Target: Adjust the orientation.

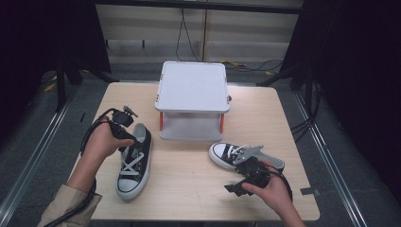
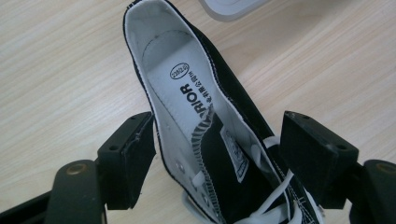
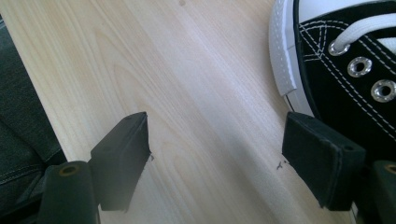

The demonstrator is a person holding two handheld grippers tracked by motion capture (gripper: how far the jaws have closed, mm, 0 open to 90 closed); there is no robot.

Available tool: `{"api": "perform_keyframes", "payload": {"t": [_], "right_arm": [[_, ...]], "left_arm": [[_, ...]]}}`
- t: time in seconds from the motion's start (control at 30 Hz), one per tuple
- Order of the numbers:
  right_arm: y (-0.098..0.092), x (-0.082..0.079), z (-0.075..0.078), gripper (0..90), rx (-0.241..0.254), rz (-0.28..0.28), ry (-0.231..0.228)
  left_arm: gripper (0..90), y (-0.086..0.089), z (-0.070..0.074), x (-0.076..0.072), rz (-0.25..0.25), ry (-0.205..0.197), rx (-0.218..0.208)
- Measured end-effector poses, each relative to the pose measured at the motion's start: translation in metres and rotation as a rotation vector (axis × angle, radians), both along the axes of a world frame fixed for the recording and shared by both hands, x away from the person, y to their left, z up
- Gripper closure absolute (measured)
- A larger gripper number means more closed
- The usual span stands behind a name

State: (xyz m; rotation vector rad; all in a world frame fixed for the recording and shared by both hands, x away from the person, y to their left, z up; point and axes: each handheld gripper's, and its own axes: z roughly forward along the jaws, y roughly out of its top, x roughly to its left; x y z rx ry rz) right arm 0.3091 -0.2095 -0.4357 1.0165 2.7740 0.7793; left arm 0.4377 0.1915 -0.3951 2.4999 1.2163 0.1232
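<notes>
Two black canvas sneakers with white laces and toe caps lie on the wooden table. The left sneaker (image 1: pixel 135 163) points toward the near edge; its open collar and printed insole (image 2: pixel 187 79) lie between the jaws of my left gripper (image 2: pixel 219 149). Those jaws stand wide on either side of the shoe, and the pads do not squeeze it. A hand holds that left gripper (image 1: pixel 130 141) over the shoe's heel end. The right sneaker (image 1: pixel 224 153) lies on its side. My right gripper (image 3: pixel 217 149) is open over bare wood, the sneaker's eyelet side (image 3: pixel 355 70) just beside its right jaw.
A white two-level stand (image 1: pixel 192 87) with orange posts sits at the back middle of the table (image 1: pixel 189 189). Dark floor, cables and black curtains surround the table. Cables trail from both grippers along the person's forearms.
</notes>
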Motion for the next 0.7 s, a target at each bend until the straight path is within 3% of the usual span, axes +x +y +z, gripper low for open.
{"api": "perform_keyframes", "payload": {"t": [0.2,0.47,0.57,0.63,0.7], "right_arm": [[-0.001,0.001,-0.002,23.0,-0.002,-0.001,0.004],[-0.003,0.001,-0.002,23.0,0.002,-0.002,-0.002],[-0.003,0.001,-0.002,23.0,0.003,-0.007,0.005],[-0.004,0.001,-0.002,23.0,0.004,-0.010,0.005],[-0.005,0.001,-0.002,23.0,0.005,-0.009,0.004]], "left_arm": [[26.8,-0.005,-0.009,0.003,-0.005,0.025,-0.033],[29.5,-0.015,-0.030,0.006,-0.014,0.070,-0.033],[34.0,-0.017,-0.035,0.006,-0.019,0.085,-0.040],[46.4,-0.019,-0.037,0.006,-0.034,0.081,-0.052],[51.7,-0.020,-0.037,0.006,-0.037,0.083,-0.044]]}}
